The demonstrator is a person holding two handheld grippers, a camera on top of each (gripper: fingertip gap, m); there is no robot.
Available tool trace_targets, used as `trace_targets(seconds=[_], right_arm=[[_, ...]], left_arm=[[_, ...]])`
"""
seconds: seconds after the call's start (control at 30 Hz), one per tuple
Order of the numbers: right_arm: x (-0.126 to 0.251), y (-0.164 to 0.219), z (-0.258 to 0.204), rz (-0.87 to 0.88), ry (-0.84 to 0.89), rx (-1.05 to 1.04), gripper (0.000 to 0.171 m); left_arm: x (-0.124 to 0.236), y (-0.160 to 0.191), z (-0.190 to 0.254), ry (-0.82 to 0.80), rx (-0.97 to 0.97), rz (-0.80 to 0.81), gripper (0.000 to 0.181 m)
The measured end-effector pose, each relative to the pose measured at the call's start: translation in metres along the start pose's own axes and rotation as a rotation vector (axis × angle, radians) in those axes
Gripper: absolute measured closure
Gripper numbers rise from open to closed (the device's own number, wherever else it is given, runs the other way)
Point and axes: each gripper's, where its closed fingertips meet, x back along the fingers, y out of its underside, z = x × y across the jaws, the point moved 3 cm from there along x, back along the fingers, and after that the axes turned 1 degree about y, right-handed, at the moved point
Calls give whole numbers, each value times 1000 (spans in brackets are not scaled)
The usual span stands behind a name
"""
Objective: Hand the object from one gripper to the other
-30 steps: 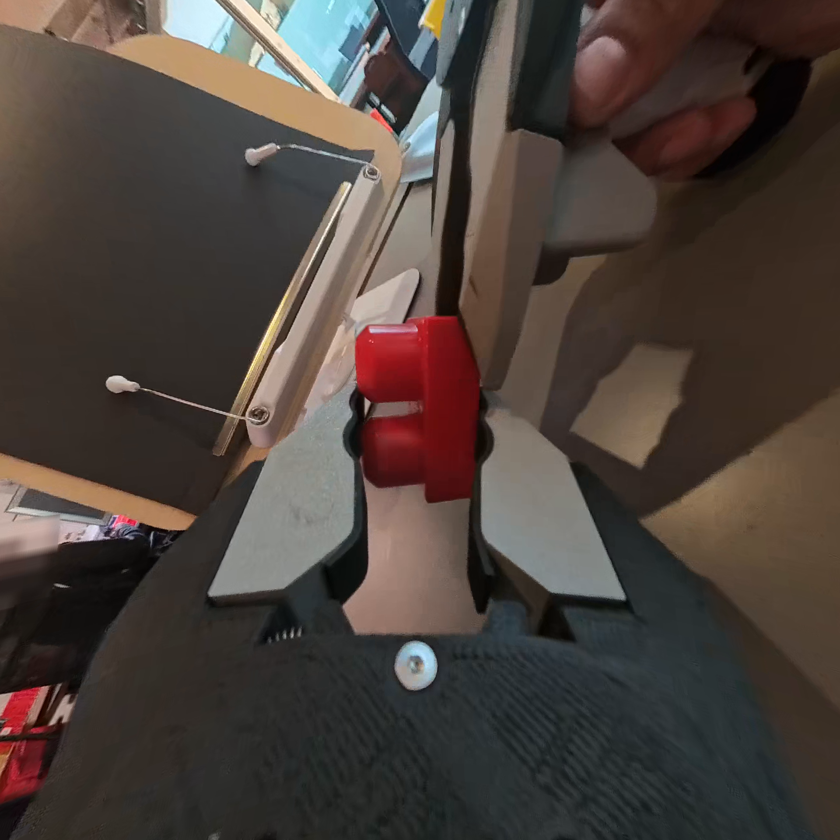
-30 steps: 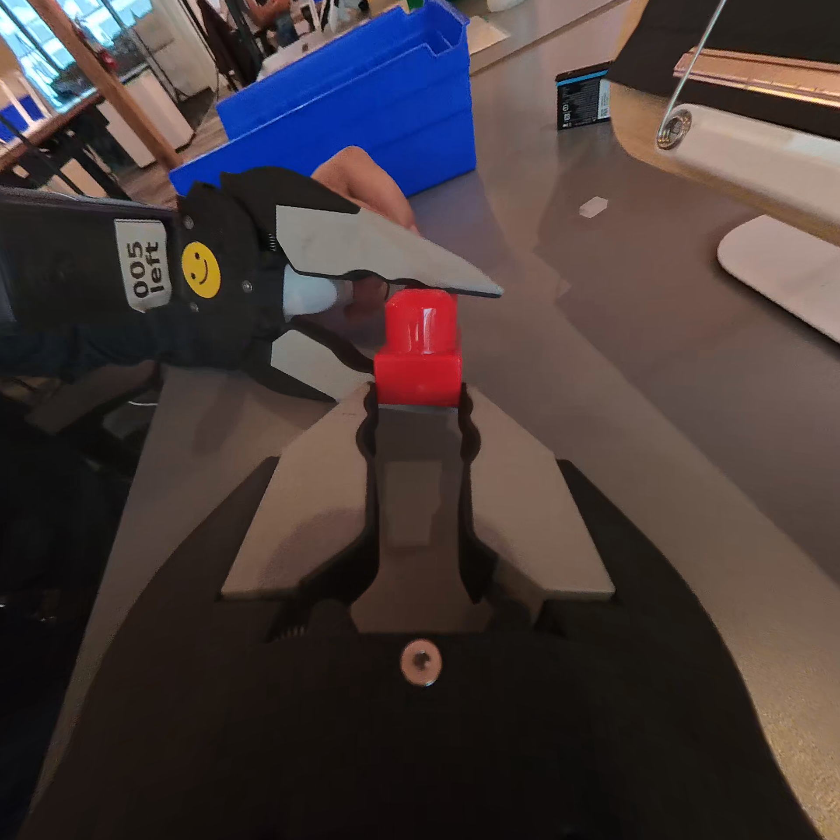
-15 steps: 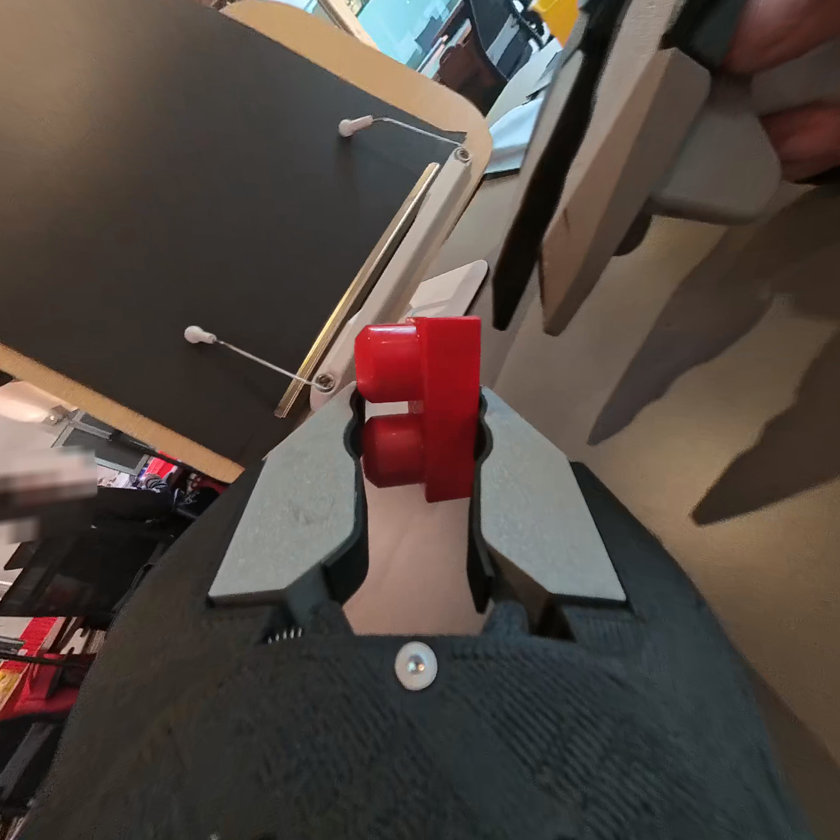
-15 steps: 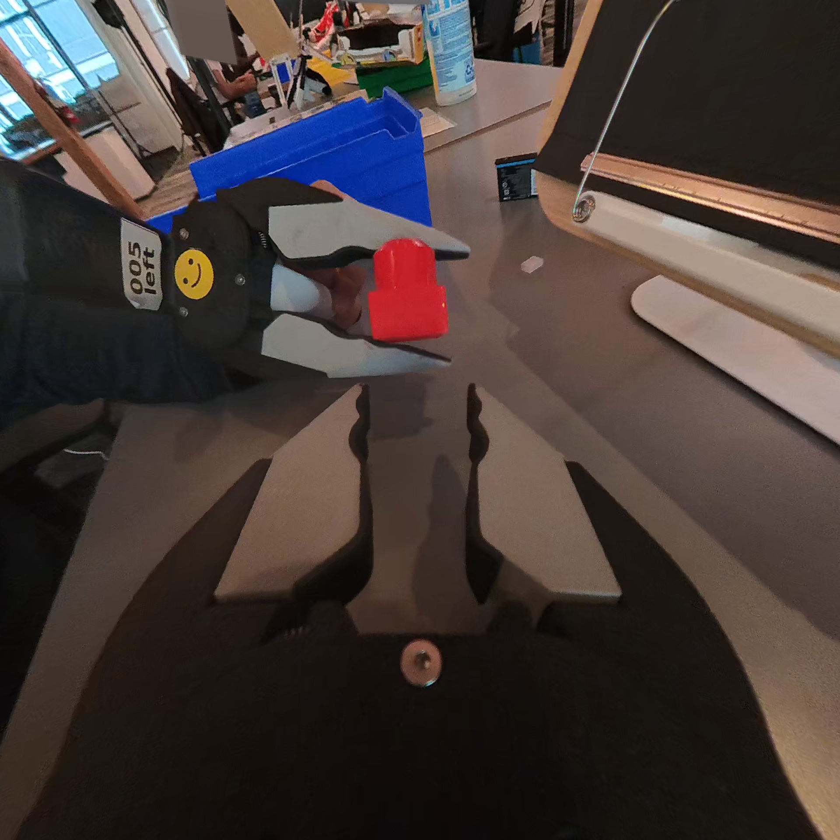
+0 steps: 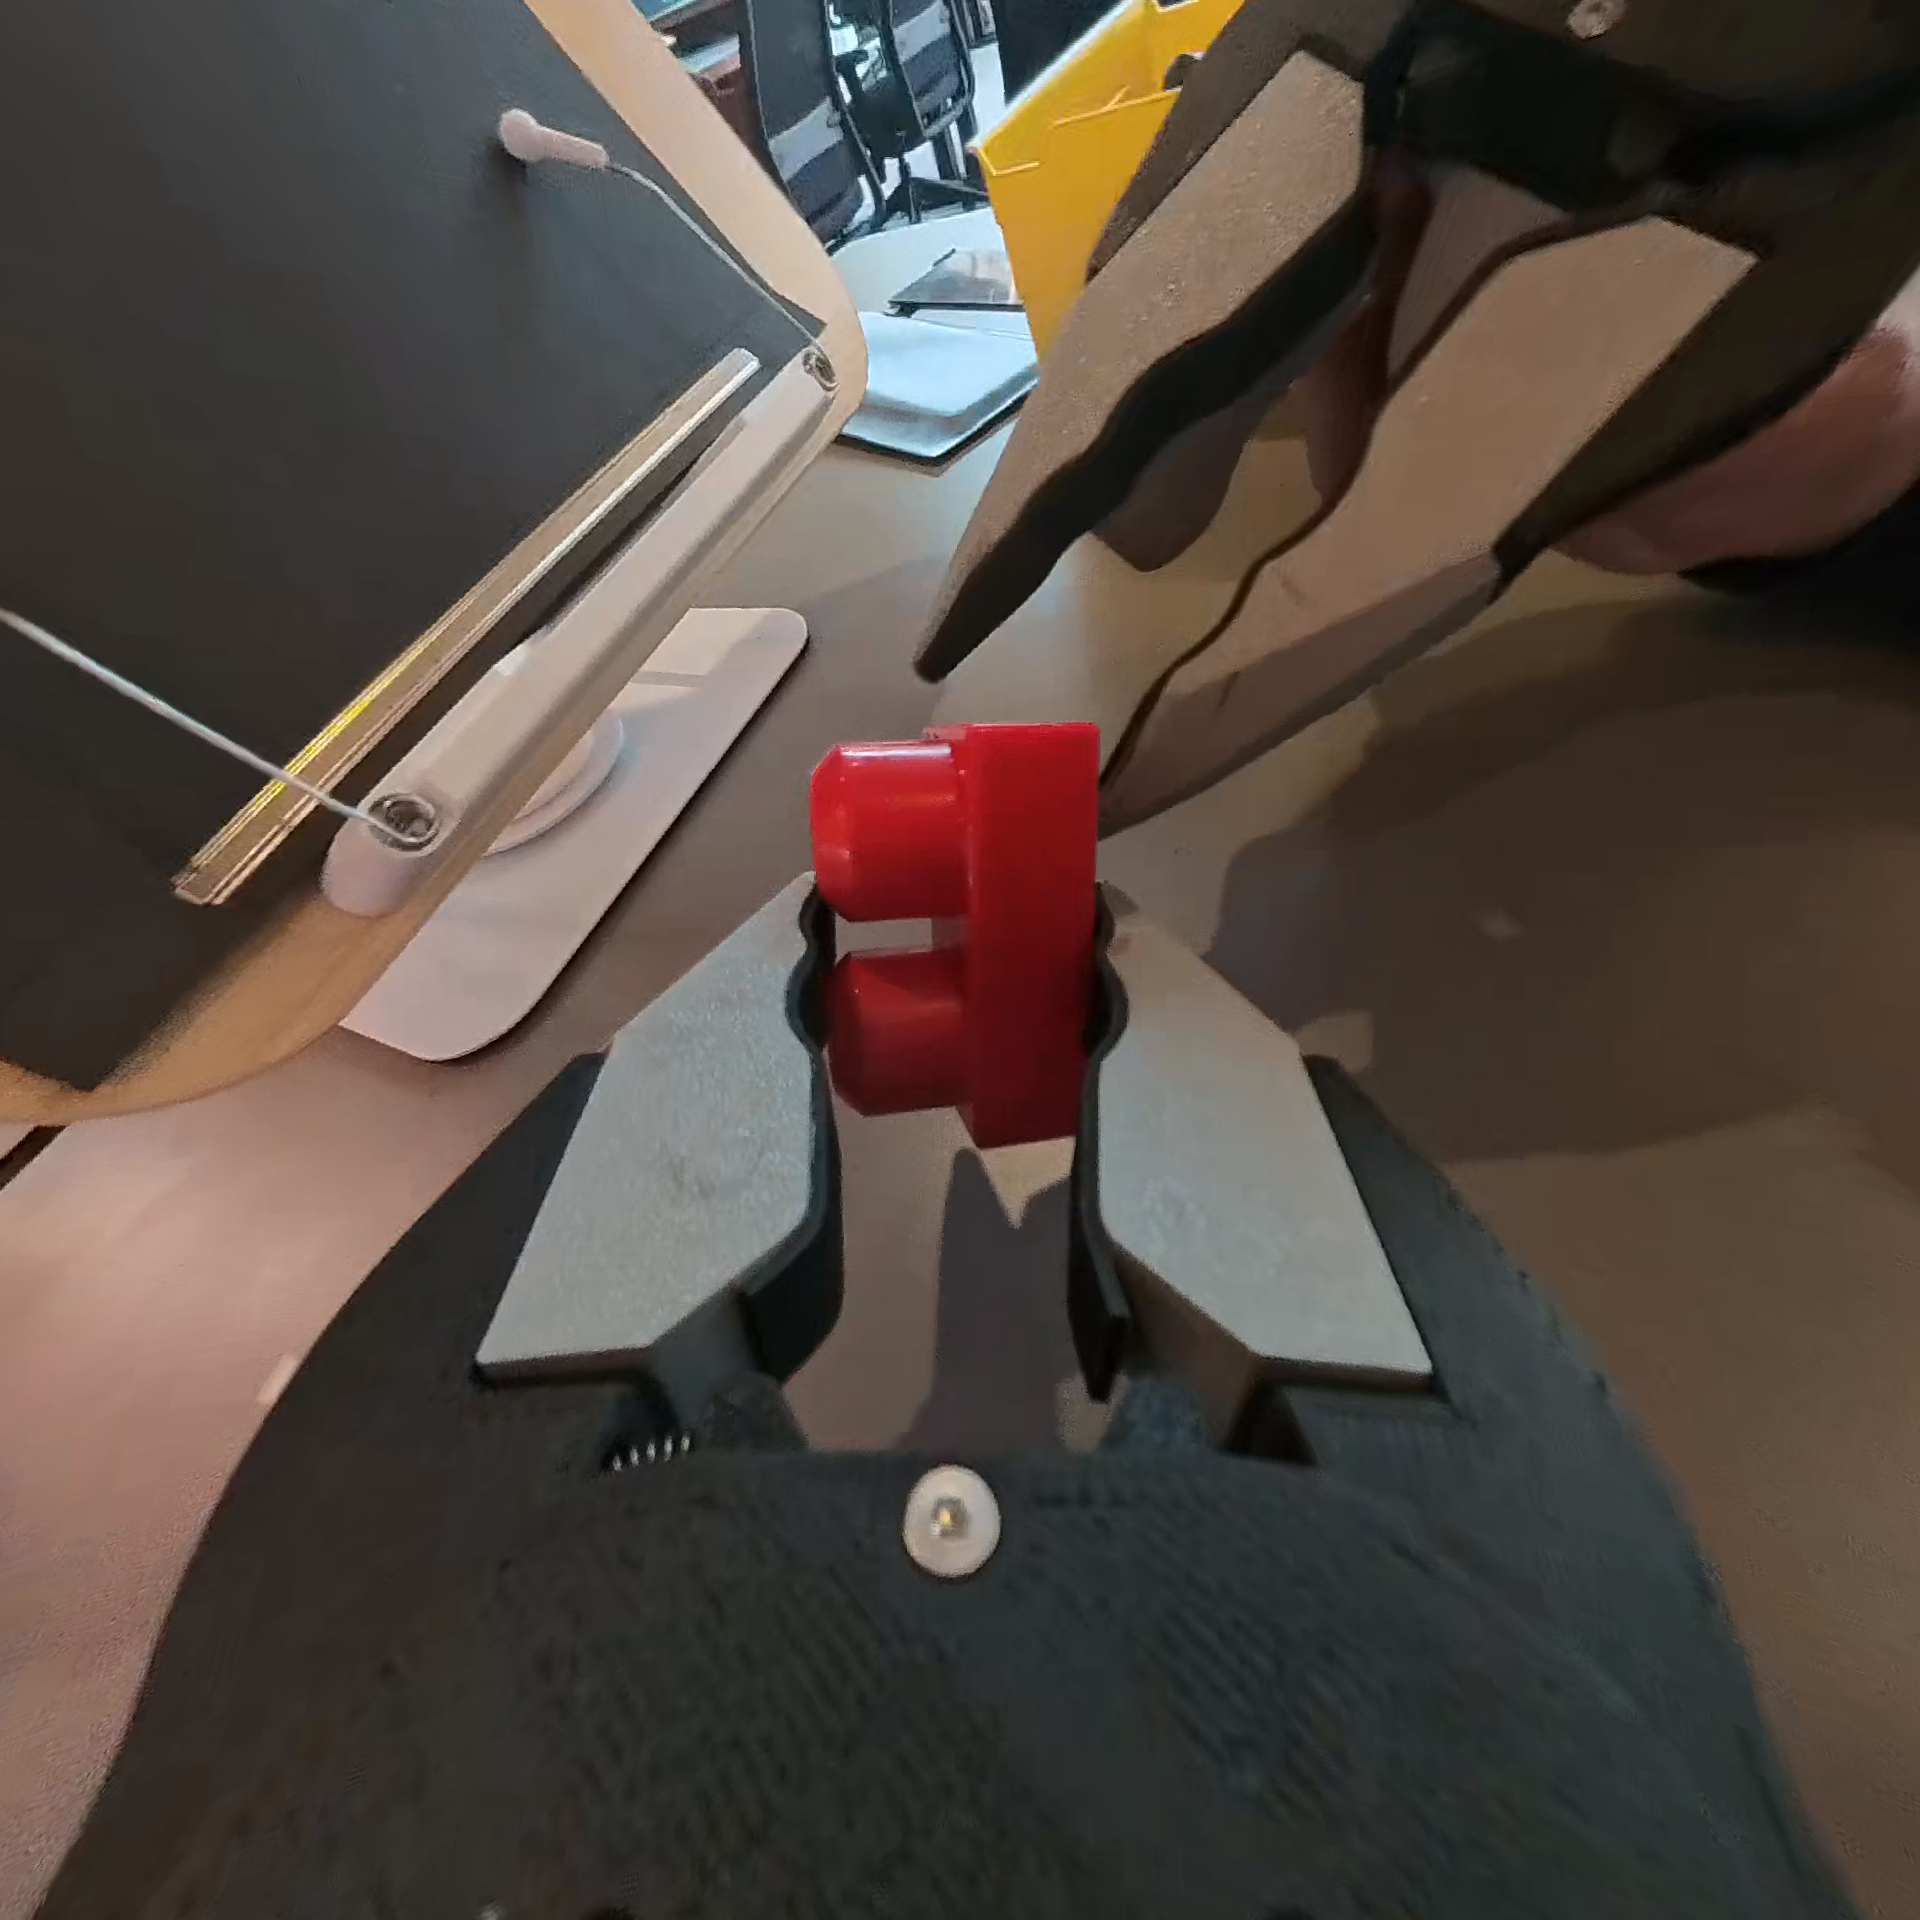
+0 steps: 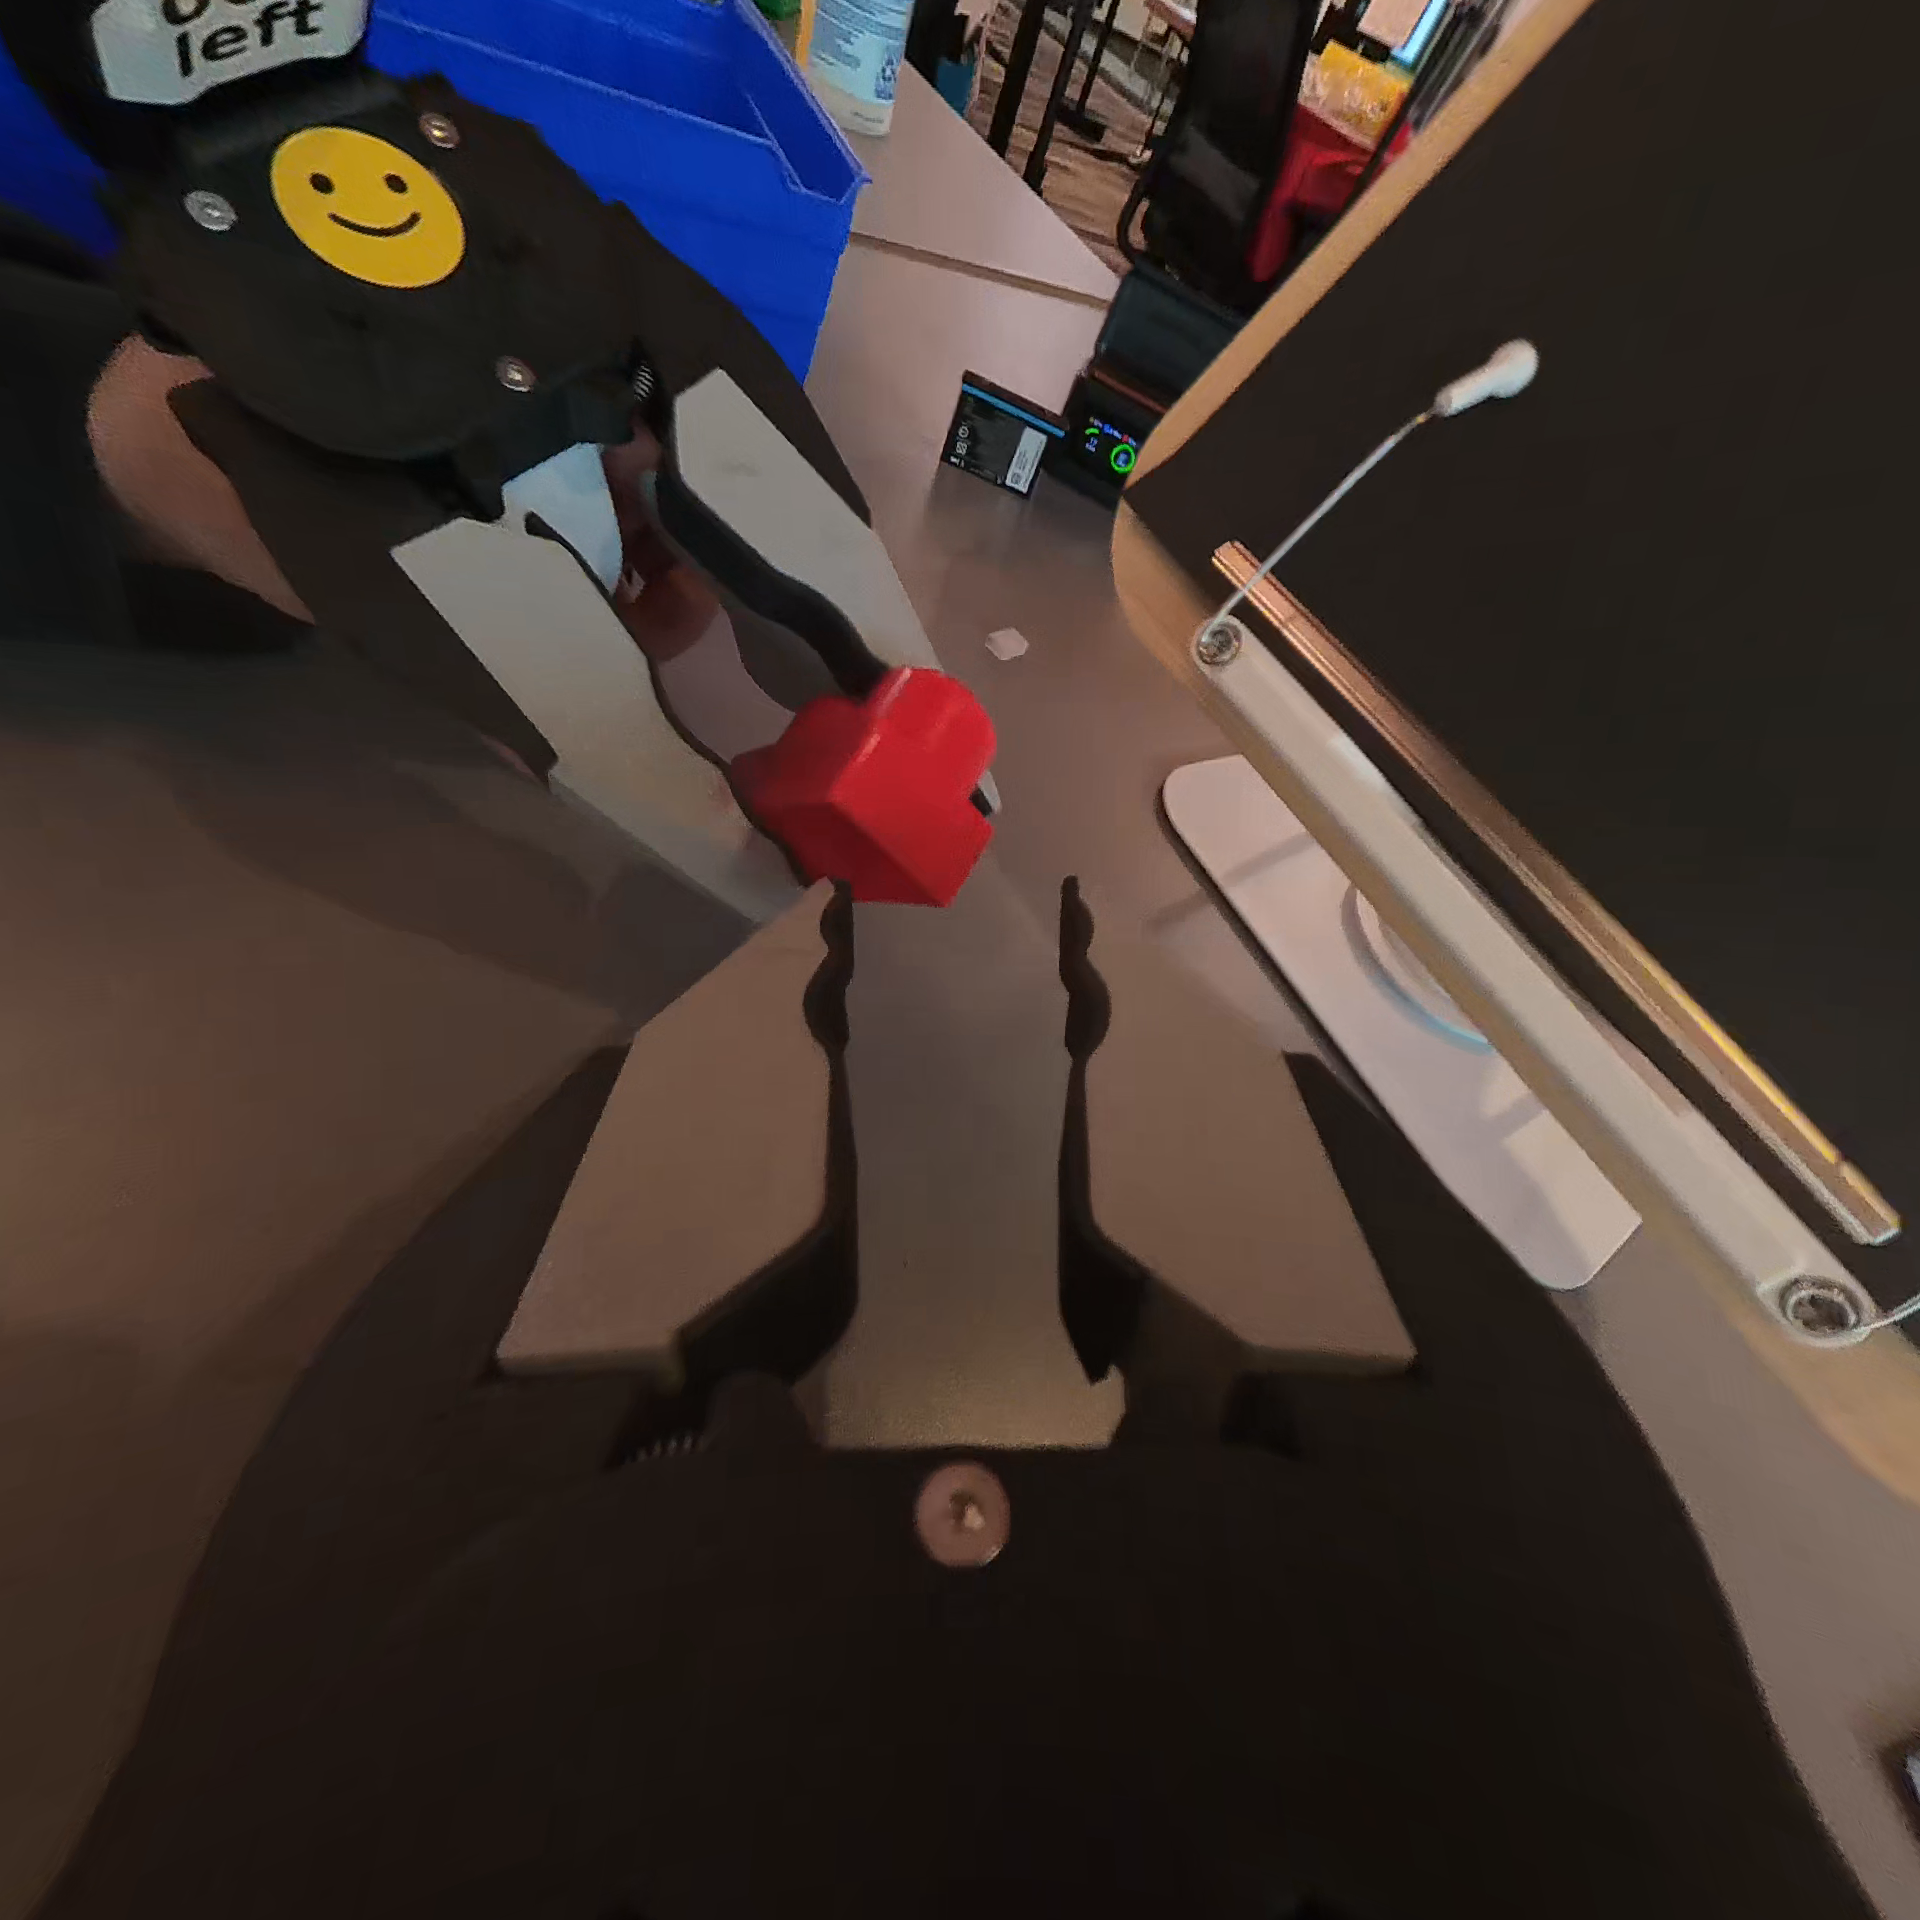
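left wrist view: my left gripper [image 5: 956, 935] is clamped on the red block [image 5: 987, 925], its two studs pointing left, held above the counter [image 5: 1558, 1039]. my right gripper [image 6: 951, 904] has its fingers apart with nothing between them, just beside the block [image 6: 883, 800]. a black board [image 5: 260, 416] on a white stand [image 5: 582, 810] sits to the left.

Blue bin [image 6: 665, 135], tilted black board [image 5: 312, 364]
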Motion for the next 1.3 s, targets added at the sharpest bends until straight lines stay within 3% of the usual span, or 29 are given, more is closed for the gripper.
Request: trace_targets(seconds=[0.17,0.4,0.67,0.9,1.03,1.3], right_arm=[[-7,3,-10,-47,0,64,140],[-10,3,-14,-83,27,110,152],[-3,18,27,-113,99,-244,156],[4,19,38,35,-120,-688,157],[1,22,32,39,-224,-790,156],[-5,26,20,-7,-326,-878,156]], left_arm=[[-4,2,13,35,-83,-30,135],[-4,3,15,83,-56,-35,135],[-3,4,1,-149,-210,-29,138],[-6,7,-1,-334,-579,-100,130],[-4,-3,-1,-430,-762,-71,132],[0,-10,-1,-464,-788,-36,131]])
